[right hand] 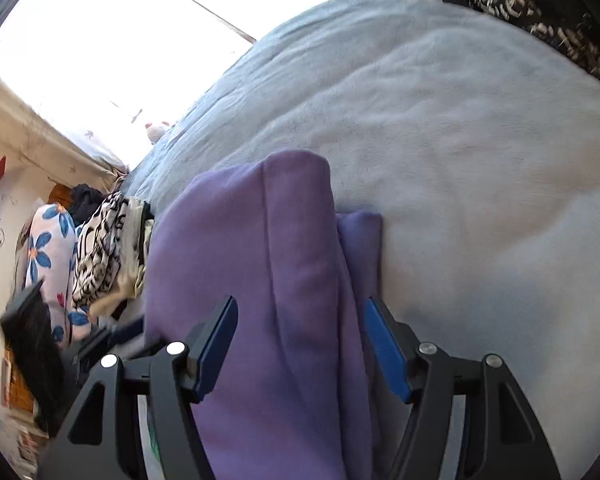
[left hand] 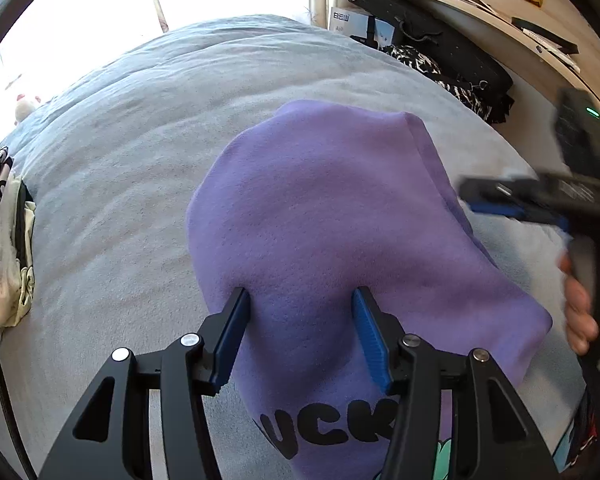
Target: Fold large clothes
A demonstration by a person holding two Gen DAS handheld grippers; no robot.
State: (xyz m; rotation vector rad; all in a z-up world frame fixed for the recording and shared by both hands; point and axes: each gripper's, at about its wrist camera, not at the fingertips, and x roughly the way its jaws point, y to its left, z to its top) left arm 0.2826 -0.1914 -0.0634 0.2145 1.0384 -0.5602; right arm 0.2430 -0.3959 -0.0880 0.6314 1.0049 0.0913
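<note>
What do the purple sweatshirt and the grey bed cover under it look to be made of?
Purple sweatshirt: looks like soft fleece or brushed cotton knit, matte, with a fuzzy nap and rounded folds. Grey bed cover: seems a plush, velvety fabric, matte, its short pile showing brushed streaks; the exact fibre cannot be told.

One purple sweatshirt point(left hand: 340, 216) lies on one grey bed point(left hand: 140, 152), between and ahead of the left gripper's point(left hand: 300, 300) two fingers point(left hand: 236, 320). Two grippers show in all: the right gripper point(right hand: 298, 308), also with two fingers point(right hand: 220, 328), straddles the sweatshirt. One heap of patterned clothes point(right hand: 100, 256) sits left of those fingers. One plush toy point(left hand: 26, 106) lies far beyond.
</note>
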